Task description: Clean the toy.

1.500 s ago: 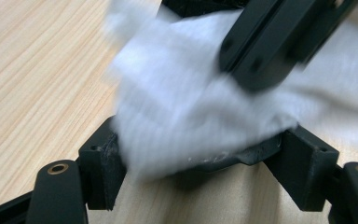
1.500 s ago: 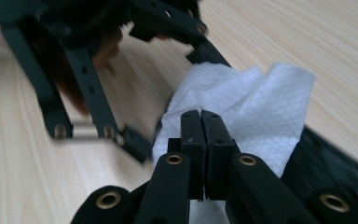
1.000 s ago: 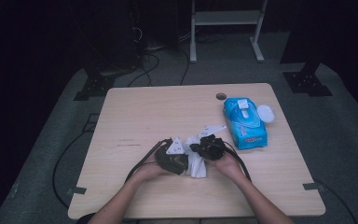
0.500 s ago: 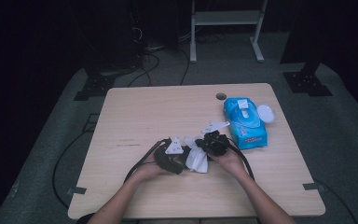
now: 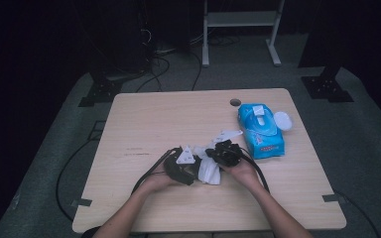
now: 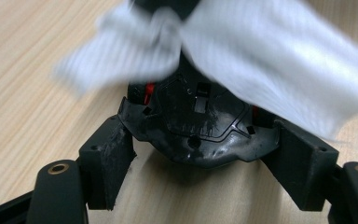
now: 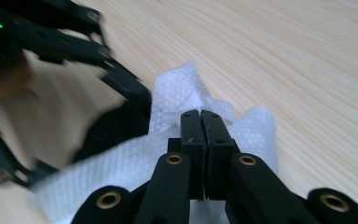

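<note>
Left tongs (image 6: 200, 158) clamp a black object (image 6: 198, 126) low over the worktop (image 5: 144, 119); right tongs (image 7: 200, 122) pinch a white wipe (image 7: 256, 130) against it. Thin pinch, hard rubbing may slip or tear.

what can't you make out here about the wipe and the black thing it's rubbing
- What the black object is: the left claw view shows a scuffed underside, and the blurred white wipe covers its top.
- Wipe's full extent: cut off at the left claw view's top and right edges.
- High view: object and wipe too small, crowded by both hands.
- Right claw view: its shut jaws hide the pinched fold; the left claw is blurred.
</note>
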{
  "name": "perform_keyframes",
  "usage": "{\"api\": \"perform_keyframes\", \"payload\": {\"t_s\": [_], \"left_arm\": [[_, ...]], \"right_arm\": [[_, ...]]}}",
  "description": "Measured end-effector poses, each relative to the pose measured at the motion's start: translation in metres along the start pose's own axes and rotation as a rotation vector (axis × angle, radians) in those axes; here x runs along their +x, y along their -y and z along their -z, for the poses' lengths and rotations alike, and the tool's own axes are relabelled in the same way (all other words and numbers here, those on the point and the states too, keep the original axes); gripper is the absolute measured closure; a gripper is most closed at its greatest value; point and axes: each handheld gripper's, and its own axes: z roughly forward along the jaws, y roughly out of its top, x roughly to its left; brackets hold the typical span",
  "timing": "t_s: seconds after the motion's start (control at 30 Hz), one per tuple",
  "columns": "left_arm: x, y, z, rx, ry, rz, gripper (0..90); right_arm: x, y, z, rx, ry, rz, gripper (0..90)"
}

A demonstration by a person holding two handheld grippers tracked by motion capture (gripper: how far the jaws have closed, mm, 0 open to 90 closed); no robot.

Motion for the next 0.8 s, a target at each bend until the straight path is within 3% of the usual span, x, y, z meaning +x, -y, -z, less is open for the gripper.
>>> {"api": "perform_keyframes", "payload": {"t_s": [0.23,0.3,0.4,0.47,0.53,0.63,0.8], "left_arm": [[-0.001,-0.001,-0.001,0.006,0.004,-0.01,26.3],[-0.002,-0.001,-0.001,0.006,0.005,-0.01,26.3],[-0.002,-0.001,-0.001,0.004,0.006,-0.009,26.3],[-0.002,-0.001,-0.001,0.004,0.006,-0.007,26.4],[-0.001,-0.001,-0.001,0.005,0.005,-0.008,26.3],[0.0,0.0,0.0,0.007,0.003,-0.005,26.4],[0.0,0.0,0.0,0.01,0.001,-0.008,26.3]], "right_arm": [[-0.024,0.021,0.027,0.005,0.052,-0.034,88.2],[-0.024,0.027,0.032,0.008,0.054,-0.042,88.2],[-0.017,0.029,0.032,-0.003,0.018,-0.046,88.2],[-0.009,0.03,0.03,0.004,-0.014,-0.021,88.1],[-0.003,0.03,0.031,0.01,-0.008,0.016,88.1],[-0.011,0.036,0.04,0.019,0.024,0.014,88.1],[-0.023,0.049,0.054,0.02,0.049,-0.045,88.1]]}}
